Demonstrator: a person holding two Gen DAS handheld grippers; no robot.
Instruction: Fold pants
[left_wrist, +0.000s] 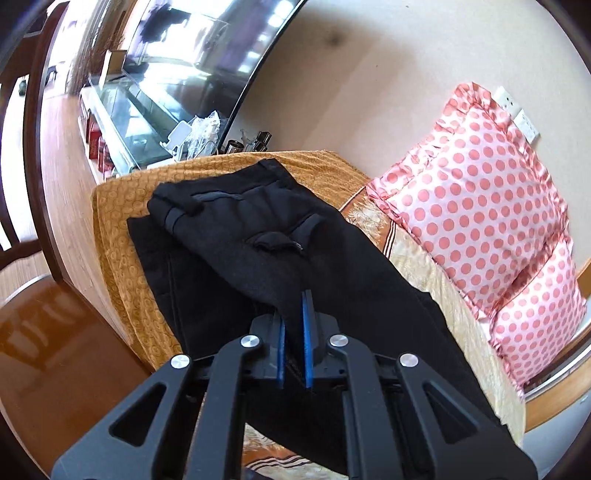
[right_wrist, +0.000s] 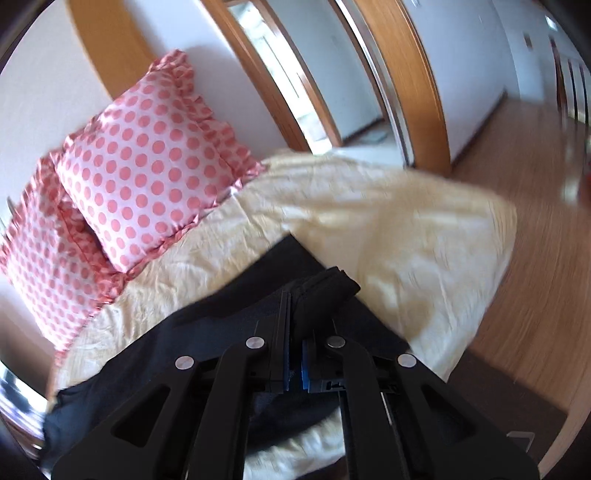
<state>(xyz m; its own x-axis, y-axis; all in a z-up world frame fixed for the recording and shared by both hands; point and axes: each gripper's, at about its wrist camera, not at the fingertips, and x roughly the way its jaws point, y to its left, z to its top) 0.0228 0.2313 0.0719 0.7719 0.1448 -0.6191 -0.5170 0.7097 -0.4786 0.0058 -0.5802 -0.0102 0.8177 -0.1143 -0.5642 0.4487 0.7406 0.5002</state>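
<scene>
Black pants (left_wrist: 258, 236) lie on the bed over an orange patterned cover (left_wrist: 122, 236), the waistband end at the far side and one layer folded over another. My left gripper (left_wrist: 293, 306) is shut on a fold of the pants near me, blue pads pinching the cloth. In the right wrist view the pants (right_wrist: 207, 332) spread over a cream sheet (right_wrist: 369, 221). My right gripper (right_wrist: 295, 295) is shut on a bunched black edge of the pants that sticks out past the fingers.
Two pink polka-dot pillows (left_wrist: 480, 206) (right_wrist: 147, 158) lean at the head of the bed against the wall. A glass-topped TV stand (left_wrist: 122, 118) with clutter stands beyond the bed's far end. Wooden floor (right_wrist: 535, 258) and a door frame (right_wrist: 406, 74) lie to the right.
</scene>
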